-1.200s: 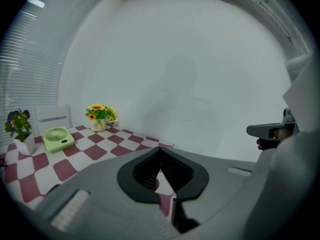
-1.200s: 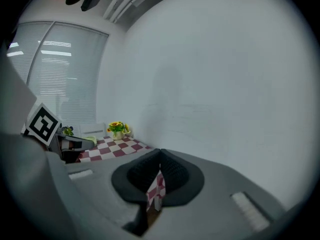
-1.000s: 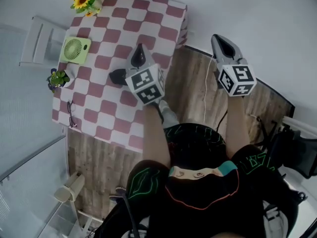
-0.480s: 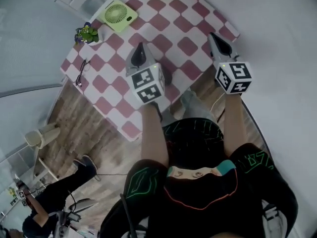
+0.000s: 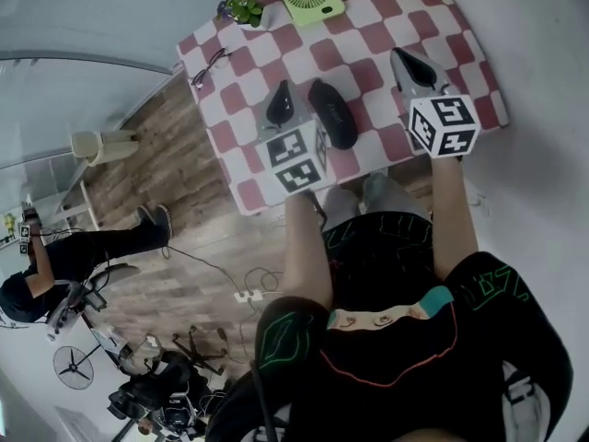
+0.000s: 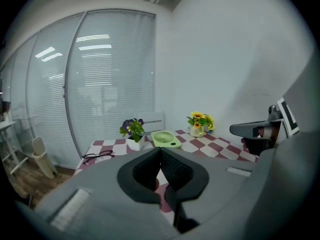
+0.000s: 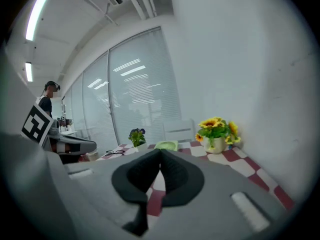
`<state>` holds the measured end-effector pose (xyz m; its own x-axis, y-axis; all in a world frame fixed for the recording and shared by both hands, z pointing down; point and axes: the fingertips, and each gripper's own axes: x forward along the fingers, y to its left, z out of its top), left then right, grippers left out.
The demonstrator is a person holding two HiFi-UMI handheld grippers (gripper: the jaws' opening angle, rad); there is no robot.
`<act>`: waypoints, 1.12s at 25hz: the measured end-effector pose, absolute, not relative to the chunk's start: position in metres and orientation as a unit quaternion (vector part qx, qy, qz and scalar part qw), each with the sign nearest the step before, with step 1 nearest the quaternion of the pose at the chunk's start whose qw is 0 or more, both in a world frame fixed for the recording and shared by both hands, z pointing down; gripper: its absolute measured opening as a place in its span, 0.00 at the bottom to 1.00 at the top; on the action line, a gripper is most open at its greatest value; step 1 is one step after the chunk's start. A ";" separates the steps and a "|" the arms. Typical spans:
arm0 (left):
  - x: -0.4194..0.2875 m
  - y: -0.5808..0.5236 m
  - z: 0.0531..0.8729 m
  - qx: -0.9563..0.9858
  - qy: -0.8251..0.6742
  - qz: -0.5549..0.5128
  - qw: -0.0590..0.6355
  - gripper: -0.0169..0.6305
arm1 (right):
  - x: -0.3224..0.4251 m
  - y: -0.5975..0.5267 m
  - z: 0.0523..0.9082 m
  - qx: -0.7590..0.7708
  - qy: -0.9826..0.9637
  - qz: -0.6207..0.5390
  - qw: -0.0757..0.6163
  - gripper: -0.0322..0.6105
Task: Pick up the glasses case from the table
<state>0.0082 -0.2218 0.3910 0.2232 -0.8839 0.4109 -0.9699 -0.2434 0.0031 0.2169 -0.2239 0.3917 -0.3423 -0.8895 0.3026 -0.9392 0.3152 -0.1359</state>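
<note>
Head view alone showed the black glasses case (image 5: pixel 333 113) lying on the checkered table (image 5: pixel 460 44) between the 2 grippers, its long axis running diagonally from upper left to lower right. It lay just beside the left gripper (image 5: pixel 281 99) (the right gripper (image 5: pixel 411 63) was farther off). Left gripper view and right gripper view instead showed each pair of jaws pressed together on nothing.
</note>
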 end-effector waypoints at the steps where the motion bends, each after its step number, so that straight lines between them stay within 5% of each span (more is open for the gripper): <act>1: 0.001 -0.218 0.390 0.763 -0.612 0.163 0.130 0.04 | 0.210 -0.227 0.392 0.556 -0.814 0.145 0.086 0.05; 19: -0.040 -0.173 0.475 0.691 -0.660 0.179 0.234 0.04 | 0.094 -0.210 0.475 0.357 -0.885 0.204 0.220 0.06; 21: -0.033 -0.175 0.483 0.694 -0.652 0.183 0.245 0.04 | 0.085 -0.201 0.490 0.324 -0.886 0.227 0.241 0.23; 28: -0.033 -0.177 0.499 0.692 -0.645 0.190 0.260 0.04 | 0.075 -0.195 0.510 0.285 -0.881 0.280 0.255 0.39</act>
<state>-0.0334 -0.1773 0.4994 0.0945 -0.7951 0.5991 -0.9929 -0.0313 0.1151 0.0754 -0.1954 0.5097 -0.7080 -0.3586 0.6084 -0.6444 0.6806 -0.3487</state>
